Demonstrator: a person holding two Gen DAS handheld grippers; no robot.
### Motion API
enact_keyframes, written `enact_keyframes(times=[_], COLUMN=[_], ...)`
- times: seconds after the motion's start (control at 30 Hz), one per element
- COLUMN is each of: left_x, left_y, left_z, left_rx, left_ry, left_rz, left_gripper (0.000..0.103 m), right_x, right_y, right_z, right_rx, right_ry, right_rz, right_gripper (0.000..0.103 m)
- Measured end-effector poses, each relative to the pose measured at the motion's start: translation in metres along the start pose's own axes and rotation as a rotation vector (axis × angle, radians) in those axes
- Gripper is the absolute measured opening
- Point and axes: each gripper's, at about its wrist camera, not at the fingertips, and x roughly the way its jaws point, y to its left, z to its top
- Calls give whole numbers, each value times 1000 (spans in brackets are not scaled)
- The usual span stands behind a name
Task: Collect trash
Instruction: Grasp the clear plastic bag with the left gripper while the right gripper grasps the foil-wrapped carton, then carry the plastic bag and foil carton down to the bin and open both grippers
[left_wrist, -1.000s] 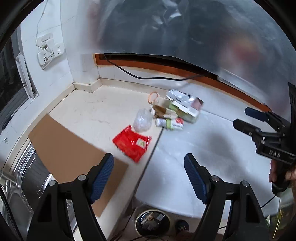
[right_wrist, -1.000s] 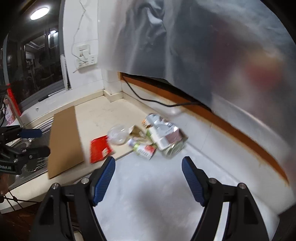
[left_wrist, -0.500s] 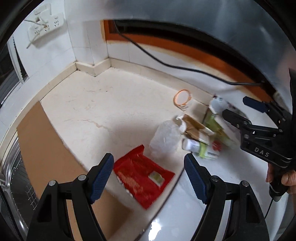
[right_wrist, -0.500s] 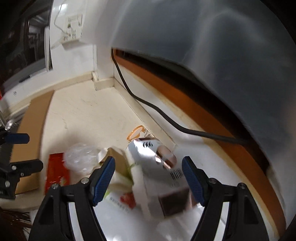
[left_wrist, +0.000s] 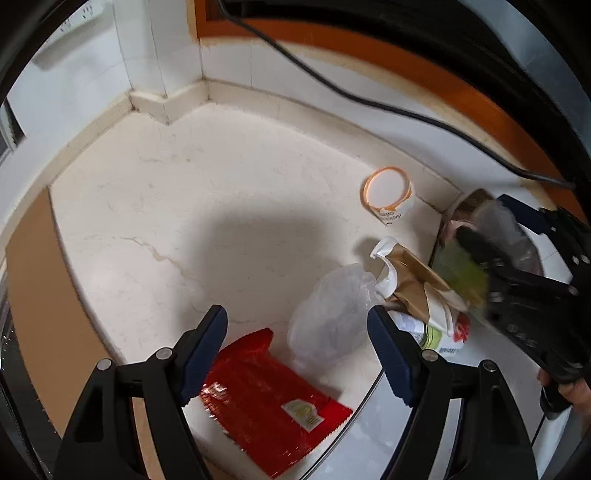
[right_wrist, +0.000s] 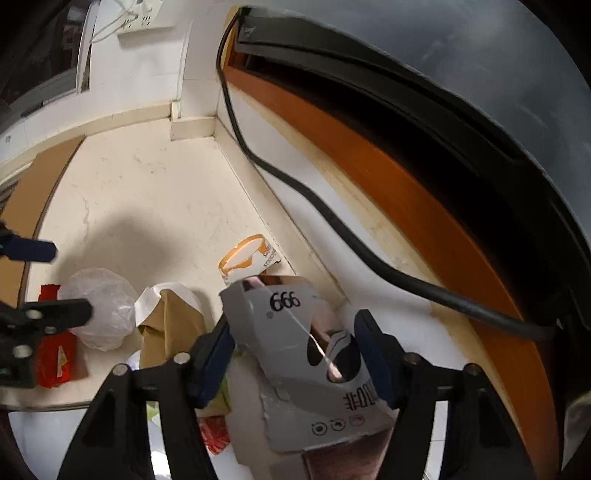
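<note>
A pile of trash lies on the cream counter near the wall. My left gripper (left_wrist: 297, 339) is open just above a red wrapper (left_wrist: 269, 398) and a clear plastic bag (left_wrist: 332, 317). A brown paper bag (left_wrist: 413, 280) and a green and red packet (left_wrist: 443, 332) lie to the right. My right gripper (right_wrist: 295, 354) is open with its fingers on either side of a grey carton marked 666 (right_wrist: 295, 343); I cannot tell if they touch it. A paper cup with an orange rim (left_wrist: 388, 195) lies behind the pile.
A black cable (right_wrist: 295, 192) runs along the white tiled wall under an orange strip. A brown cardboard sheet (left_wrist: 33, 295) lies on the counter's left side. Wall sockets (right_wrist: 140, 18) sit high on the left wall.
Both grippers have moved forward and down to the trash pile. The right gripper's fingers now straddle the grey carton. The left gripper now hovers over the red wrapper and plastic bag.
</note>
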Motion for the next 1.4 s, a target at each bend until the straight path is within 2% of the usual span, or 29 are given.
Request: enact_keyframes(times=[0.07,0.2,0.33,0.4,0.5,0.83,1.03,1.2,1.4], left_x=[10,20,13,8,-7,-75,-103,-107,-86], left_y=[-2,-5,-10,-13,-17,-24,-28,-31,-26], left_z=[3,4,-2,-5,-14,-51,-87,-127,-157], left_rx=[6,12,43,56,65,65,79,78,75], left_ry=[23,44,-2,-22,-62,-180,-203,-175,-113], left_rz=[-3,-43,-34,-32,-32,-77,-96,-132,-121], left_gripper=[72,36,24,22,20,20,20,20,20], right_x=[-6,-20,-43,-53,-72,-133,-172,-201,-215], right_y=[-5,-11,-21,-25,-35,-40,-30,-7,19], right_z=[-3,-9,-22,-29,-42,-90,-116,-146,-166], right_rx=[12,14,29,35,74,128,184,225,243], right_ry=[-8,-43,-92,-108,-131,-207,-227,-227,-216], right_rz=[8,-15,-38,-53,-62,-189,-208,-167,-129], right_gripper=[58,50,43,38,36,35,35,35,35])
